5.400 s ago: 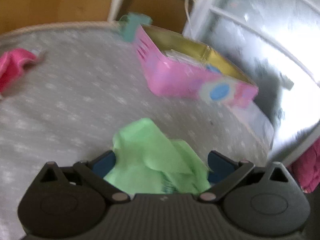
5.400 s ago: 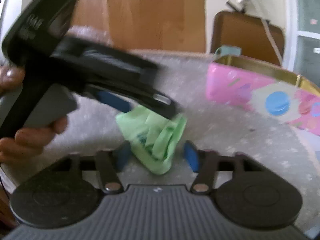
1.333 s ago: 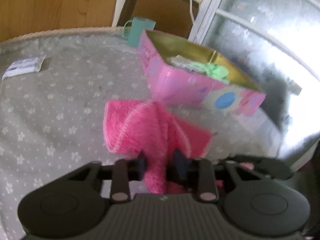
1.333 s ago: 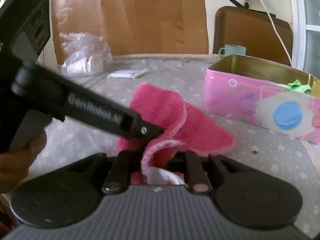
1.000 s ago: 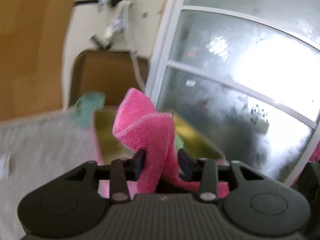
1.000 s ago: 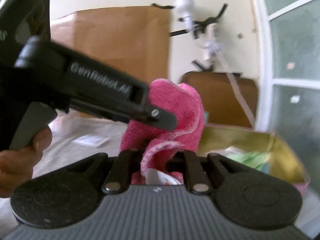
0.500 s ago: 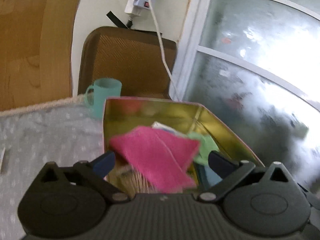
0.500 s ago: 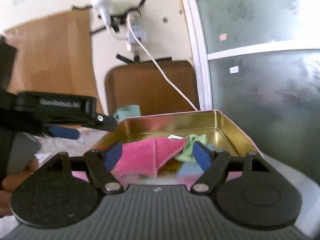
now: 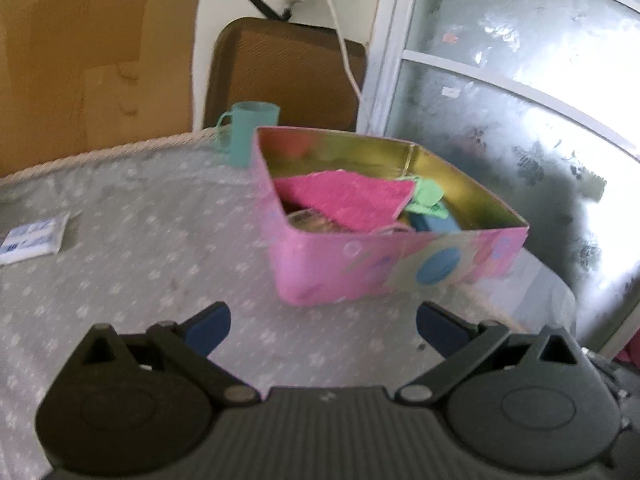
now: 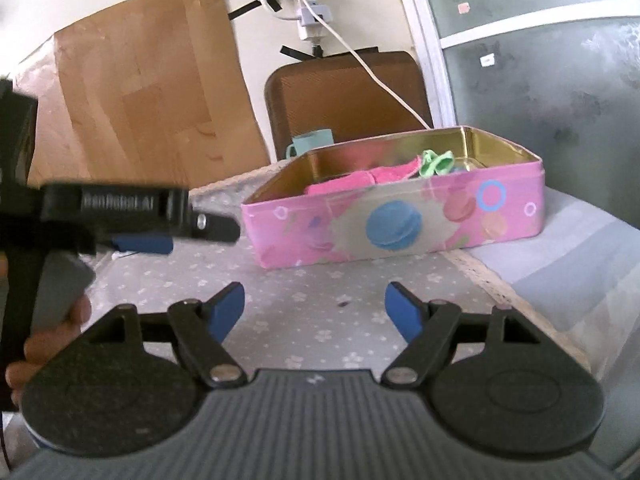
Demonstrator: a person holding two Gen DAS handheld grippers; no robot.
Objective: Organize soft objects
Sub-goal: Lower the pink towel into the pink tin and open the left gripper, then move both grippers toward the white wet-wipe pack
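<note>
Both grippers stood empty over the flower-print tablecloth (image 9: 120, 240) moments after the pink towel (image 9: 348, 200), carried between them a second earlier, was let go into the pink tin (image 9: 360, 276). The left gripper (image 9: 322, 326) had its blue pads spread as wide as they go, with only bare cloth between them. The right gripper (image 10: 314, 310) also stood apart and empty, a little less wide. In the right wrist view the left gripper appeared from the side, held in a person's hand (image 10: 48, 344), with its blue pad clear of the tin.

The towel lay draped across the tin's contents, one corner touching the green cloth (image 9: 430, 198) placed there before it. A blue item (image 9: 434, 222) showed just beneath. From the right wrist view the towel's pink edge (image 10: 360, 180) and the green cloth (image 10: 436, 162) sat below the gold rim.

The drop appeared to complete that item's part of the sorting: two soft pieces were now inside the tin, and no further cloth showed on the table in either view. The tin sat ahead of both pairs of jaws and well apart from them, slightly right of centre for the left gripper and straight ahead for the right.

A teal cup (image 9: 248, 136) stood behind the tin near the table's edge, and a small white packet (image 9: 32, 240) lay far off to the left.
</note>
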